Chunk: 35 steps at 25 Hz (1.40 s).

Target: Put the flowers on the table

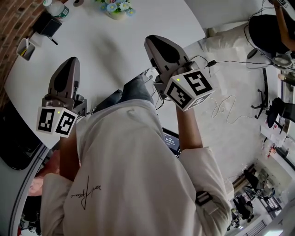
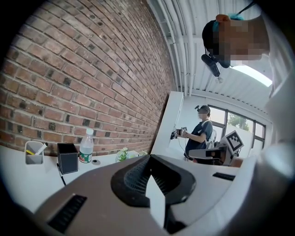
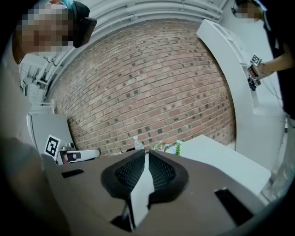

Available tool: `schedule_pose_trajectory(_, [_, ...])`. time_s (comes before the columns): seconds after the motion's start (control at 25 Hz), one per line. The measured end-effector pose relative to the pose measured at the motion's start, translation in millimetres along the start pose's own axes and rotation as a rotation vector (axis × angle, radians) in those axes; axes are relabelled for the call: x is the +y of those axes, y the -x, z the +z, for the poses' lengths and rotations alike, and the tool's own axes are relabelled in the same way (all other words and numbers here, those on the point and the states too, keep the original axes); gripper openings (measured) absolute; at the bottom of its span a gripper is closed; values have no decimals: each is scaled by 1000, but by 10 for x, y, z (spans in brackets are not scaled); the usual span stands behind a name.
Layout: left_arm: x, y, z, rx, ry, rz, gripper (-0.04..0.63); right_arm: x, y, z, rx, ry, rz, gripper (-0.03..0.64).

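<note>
The flowers (image 1: 117,7), a small bunch of pale blue and white blooms in a light pot, stand at the far side of the white table (image 1: 124,50). They also show small beyond the jaw tips, as flowers (image 2: 123,154) in the left gripper view and flowers (image 3: 171,148) in the right gripper view. My left gripper (image 1: 69,62) hangs over the table's near edge, shut and empty. My right gripper (image 1: 154,40) is raised a little further right, also shut with nothing between its pads. Both are well short of the flowers.
At the table's far left stand a water bottle (image 1: 57,9), a black box (image 1: 47,24) and a white pen holder (image 1: 25,47), against a brick wall (image 2: 92,69). Cables (image 1: 226,108) trail on the floor to the right. Another person (image 2: 200,131) stands beyond the table.
</note>
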<state>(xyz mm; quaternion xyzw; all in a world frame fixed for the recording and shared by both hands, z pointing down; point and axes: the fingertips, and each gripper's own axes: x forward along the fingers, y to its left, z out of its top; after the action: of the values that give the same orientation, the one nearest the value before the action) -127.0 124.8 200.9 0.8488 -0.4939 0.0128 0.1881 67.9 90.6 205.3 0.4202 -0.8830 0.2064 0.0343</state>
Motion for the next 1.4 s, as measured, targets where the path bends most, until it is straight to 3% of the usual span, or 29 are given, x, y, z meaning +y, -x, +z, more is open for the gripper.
schedule_pose_trajectory(0.28, [-66,90,28,-17,54,-35,5,180,123,10,-20,-16,5,43])
schedule_pose_trajectory(0.56, [-113,217,52,-25,59,-60,5,342,213,55,-61,-17,18,43])
schedule_pose_trajectory(1.0, [-165,350,98,-37,1,-78,5,498,313,-70,-22,81,-56,26])
schedule_pose_trajectory(1.4, [-258,439,106,-44,3,-104,5,613,441,-165,-25,84,-89,25])
